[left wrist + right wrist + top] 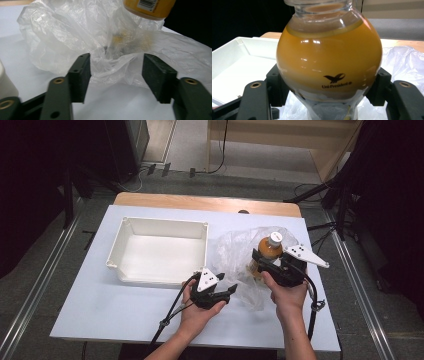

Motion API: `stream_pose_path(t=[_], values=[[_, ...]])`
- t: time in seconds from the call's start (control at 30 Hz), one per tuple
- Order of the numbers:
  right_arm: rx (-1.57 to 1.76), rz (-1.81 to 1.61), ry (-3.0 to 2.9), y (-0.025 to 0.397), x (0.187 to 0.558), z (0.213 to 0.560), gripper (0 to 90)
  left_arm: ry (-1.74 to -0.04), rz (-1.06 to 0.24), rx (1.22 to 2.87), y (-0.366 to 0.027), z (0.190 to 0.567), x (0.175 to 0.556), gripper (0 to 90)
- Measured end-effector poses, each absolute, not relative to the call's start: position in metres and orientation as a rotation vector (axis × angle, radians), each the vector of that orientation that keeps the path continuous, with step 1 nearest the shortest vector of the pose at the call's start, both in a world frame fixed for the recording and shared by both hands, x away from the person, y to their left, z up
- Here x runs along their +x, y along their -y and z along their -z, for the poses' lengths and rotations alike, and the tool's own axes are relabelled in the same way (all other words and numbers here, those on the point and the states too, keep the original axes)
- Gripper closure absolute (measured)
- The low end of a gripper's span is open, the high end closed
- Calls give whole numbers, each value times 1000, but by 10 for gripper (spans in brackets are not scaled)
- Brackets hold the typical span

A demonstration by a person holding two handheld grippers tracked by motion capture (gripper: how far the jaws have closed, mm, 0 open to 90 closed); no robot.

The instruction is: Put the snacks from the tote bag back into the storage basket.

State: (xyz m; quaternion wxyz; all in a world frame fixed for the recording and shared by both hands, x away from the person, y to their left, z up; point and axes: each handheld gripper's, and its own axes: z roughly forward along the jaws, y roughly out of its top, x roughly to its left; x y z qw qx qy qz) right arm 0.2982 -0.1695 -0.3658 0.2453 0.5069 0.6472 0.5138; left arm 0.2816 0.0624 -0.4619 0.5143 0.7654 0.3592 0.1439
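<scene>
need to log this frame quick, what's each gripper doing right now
left gripper: open, jaws on either side of the plastic bag edge, not clamped.
right gripper: shut on the bottle of orange drink.

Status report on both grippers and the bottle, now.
Right gripper shut on bottle. Left gripper open at plastic bag edge. White bin beside, nothing blocking.

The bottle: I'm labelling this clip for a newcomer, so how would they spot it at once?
Find the white tray on the pale table; right of it lies a crumpled clear plastic bag. The bottle rises from that bag, clamped in the right gripper: orange drink, white cap, the scene's only coloured thing.
</scene>
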Motion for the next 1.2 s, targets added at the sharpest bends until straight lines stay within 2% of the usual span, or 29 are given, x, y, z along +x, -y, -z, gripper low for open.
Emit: stream_pose_path(t=[0.13,0.23,0.47,1.2], values=[[1381,-1403,-1770,167,297,366,341,-857,-337,1847,-63,460,280,195],[1373,-1396,-1777,165,295,365,341,-843,-347,1857,-66,460,278,138],[1358,-1372,-1797,161,295,368,341,-833,-360,1835,-79,456,272,103],[1355,-1391,-1801,152,294,368,341,-869,-399,1781,-127,450,258,89]])
